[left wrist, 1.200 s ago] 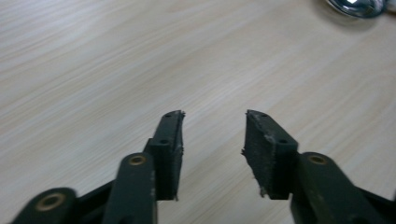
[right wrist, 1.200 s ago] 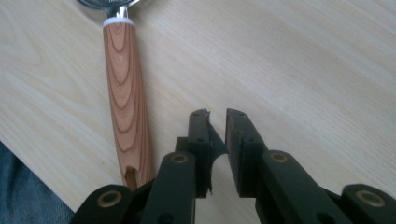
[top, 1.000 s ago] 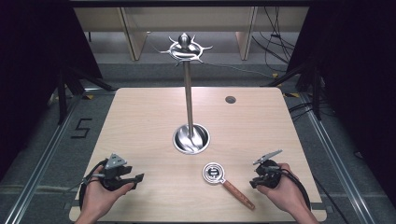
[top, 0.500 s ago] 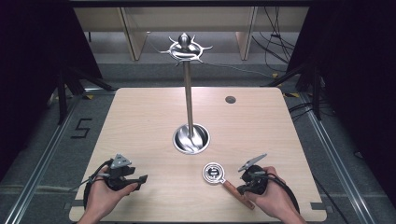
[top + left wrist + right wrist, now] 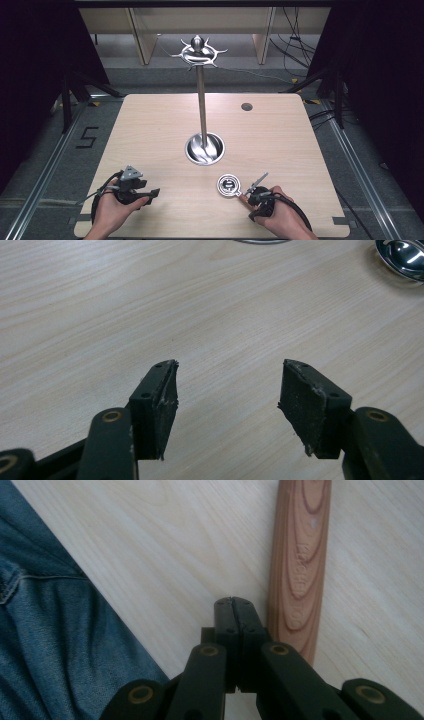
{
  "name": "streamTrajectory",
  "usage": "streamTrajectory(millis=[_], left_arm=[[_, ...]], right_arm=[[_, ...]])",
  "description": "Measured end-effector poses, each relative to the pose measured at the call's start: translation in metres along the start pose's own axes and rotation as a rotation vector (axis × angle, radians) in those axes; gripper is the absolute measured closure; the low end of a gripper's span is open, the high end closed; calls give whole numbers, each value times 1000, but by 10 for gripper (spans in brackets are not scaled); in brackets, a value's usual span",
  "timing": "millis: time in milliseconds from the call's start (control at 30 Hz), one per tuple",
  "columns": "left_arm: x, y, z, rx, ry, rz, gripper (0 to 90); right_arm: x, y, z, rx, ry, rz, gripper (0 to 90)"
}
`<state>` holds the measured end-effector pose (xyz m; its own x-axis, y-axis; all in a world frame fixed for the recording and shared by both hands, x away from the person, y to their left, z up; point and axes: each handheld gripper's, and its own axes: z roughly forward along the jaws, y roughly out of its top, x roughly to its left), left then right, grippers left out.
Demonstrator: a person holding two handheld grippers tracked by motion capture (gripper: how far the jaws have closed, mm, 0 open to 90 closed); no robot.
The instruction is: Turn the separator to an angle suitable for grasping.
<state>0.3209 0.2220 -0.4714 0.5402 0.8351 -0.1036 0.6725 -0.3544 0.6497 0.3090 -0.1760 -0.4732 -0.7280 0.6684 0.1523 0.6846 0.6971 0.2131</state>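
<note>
A tall metal stand [image 5: 202, 105] rises from a round shiny base [image 5: 204, 149] at the table's middle, with a ring of hooks [image 5: 198, 51] on top. In front of it lies a utensil with a round metal head [image 5: 229, 184] and a wooden handle [image 5: 299, 555]. My right gripper [image 5: 249, 196] is tipped down at the handle's near end. In the right gripper view its jaws [image 5: 233, 601] are shut on nothing, just left of the handle. My left gripper [image 5: 155, 192] rests at the front left, open and empty [image 5: 227, 385] over bare wood.
The light wooden table [image 5: 150, 130] has a small dark hole [image 5: 246, 106] at its back right. Blue denim [image 5: 60, 630] shows past the front edge in the right gripper view. A shiny metal rim [image 5: 402, 255] sits at the top right of the left gripper view.
My right gripper has moved left and forward to the wooden handle's end. The left gripper has shifted only slightly. The utensil and stand have not moved.
</note>
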Motion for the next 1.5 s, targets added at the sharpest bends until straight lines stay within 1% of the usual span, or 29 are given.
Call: streamTrajectory(millis=[167,267,300,333,367,433,467,500,533,633,667,700,733,767,800,833,867,900,933,967,1000,1033,1067,1133,1167,1300,1367,1433,1500], left_arm=[[0,0,0,1,-1,-3,394],[0,0,0,1,-6,3,394],[0,0,0,5,-8,7,394],[0,0,0,5,-8,8,395],[0,0,0,5,-9,8,394],[0,0,0,4,-8,9,394],[0,0,0,4,-8,9,394],[0,0,0,2,-9,5,394],[0,0,0,2,-9,5,395],[0,0,0,5,-11,7,398],[0,0,0,6,-12,8,398],[0,0,0,3,-14,6,398],[0,0,0,4,-14,6,398],[0,0,0,6,-14,8,398],[0,0,0,5,-14,8,398],[1,0,0,5,-14,10,399],[1,0,0,5,-14,10,400],[1,0,0,3,-13,7,400],[1,0,0,2,-4,6,400],[0,-1,1,-14,-4,-8,401],[1,0,-1,3,-2,8,400],[1,0,-1,4,-11,5,400],[2,0,-1,3,-12,5,400],[2,0,-1,6,-14,6,401],[2,0,-1,5,-13,5,400],[2,-1,-1,5,-15,4,400],[3,-1,-1,2,-15,2,401],[3,-1,-1,4,-15,3,400],[3,0,-2,5,-14,5,400]], right_arm=[[-3,-2,2,32,-34,22,900],[-4,-2,2,33,-36,37,900],[-4,-1,2,40,-45,47,900],[-5,-1,2,40,-59,45,900],[-7,-1,1,38,-61,42,900],[-10,-1,1,36,-76,58,900],[-12,0,0,39,-85,62,900],[-17,1,-1,39,-101,94,900],[-17,1,-1,39,-101,94,900],[-28,5,-4,32,-132,133,900],[-33,6,-4,27,-139,135,900],[-36,7,-4,22,-147,172,900],[-44,9,-5,19,-148,171,900],[-46,10,-5,23,-144,197,900],[-52,12,-5,20,-145,201,900],[-61,15,-6,8,-151,235,900],[-61,15,-6,8,-151,235,900],[-66,18,-6,-1,-154,252,900],[-71,21,-8,2,-159,254,900],[-75,23,-9,-11,-169,264,900],[-80,27,-11,-17,-174,265,900],[-83,29,-11,-18,-177,265,900],[-86,33,-11,-17,-178,276,900],[-93,41,-10,-17,-183,276,900],[-96,44,-8,-30,-181,284,900],[-102,58,-6,-36,-191,285,900],[-103,64,-5,-43,-190,297,900],[-105,69,-3,-44,-188,285,900],[-105,74,0,-55,-194,303,900]])
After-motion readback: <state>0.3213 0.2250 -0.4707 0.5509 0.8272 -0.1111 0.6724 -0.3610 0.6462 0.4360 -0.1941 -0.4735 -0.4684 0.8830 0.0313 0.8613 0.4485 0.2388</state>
